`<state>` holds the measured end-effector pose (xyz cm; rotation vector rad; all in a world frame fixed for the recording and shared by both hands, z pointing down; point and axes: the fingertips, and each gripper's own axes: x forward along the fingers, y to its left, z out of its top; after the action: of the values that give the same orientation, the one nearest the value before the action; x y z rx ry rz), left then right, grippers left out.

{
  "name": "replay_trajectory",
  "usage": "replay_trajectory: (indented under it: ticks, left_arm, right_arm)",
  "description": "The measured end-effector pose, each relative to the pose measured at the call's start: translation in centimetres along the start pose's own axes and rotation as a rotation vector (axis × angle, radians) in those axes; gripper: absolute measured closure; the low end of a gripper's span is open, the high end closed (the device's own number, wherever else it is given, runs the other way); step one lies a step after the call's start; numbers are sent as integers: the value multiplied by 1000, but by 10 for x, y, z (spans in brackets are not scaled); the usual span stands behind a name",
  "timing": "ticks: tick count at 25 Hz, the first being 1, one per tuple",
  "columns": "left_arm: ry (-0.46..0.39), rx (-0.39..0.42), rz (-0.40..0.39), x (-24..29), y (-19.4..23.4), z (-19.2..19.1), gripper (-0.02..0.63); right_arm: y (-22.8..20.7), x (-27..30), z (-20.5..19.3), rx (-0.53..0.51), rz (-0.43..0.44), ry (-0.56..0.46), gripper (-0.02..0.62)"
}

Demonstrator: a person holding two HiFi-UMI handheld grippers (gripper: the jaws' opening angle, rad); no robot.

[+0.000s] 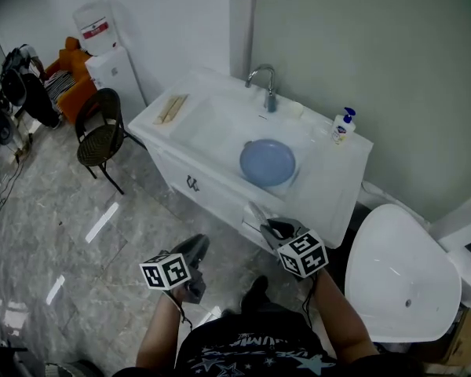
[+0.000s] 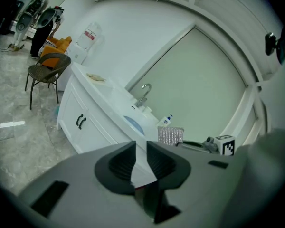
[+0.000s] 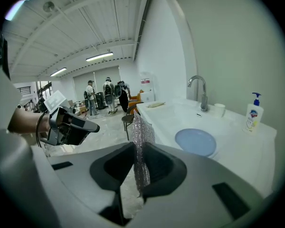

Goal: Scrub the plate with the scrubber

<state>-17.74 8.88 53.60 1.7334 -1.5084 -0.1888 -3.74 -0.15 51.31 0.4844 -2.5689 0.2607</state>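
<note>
Scrubber (image 3: pixel 141 144) gripped, blue plate (image 1: pixel 268 162) waiting in sink (image 1: pixel 220 122)
You are holding it clamped upright in your right gripper (image 1: pixel 272 228), your left gripper (image 1: pixel 198 243) hanging empty, jaws slightly apart; lay the mesh flat on the plate and steady its rim with the left.
</note>
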Motion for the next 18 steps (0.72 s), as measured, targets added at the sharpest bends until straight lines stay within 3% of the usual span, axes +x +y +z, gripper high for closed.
replay_trajectory:
  ticks: [10, 18]
  left_arm:
    - [-67, -3, 25, -75, 7, -25, 540]
    - [-90, 94, 47, -102, 2, -30, 572]
  right_arm:
    - [68, -10, -18, -3, 26, 9, 517]
    - [97, -28, -28, 18, 9, 1, 517]
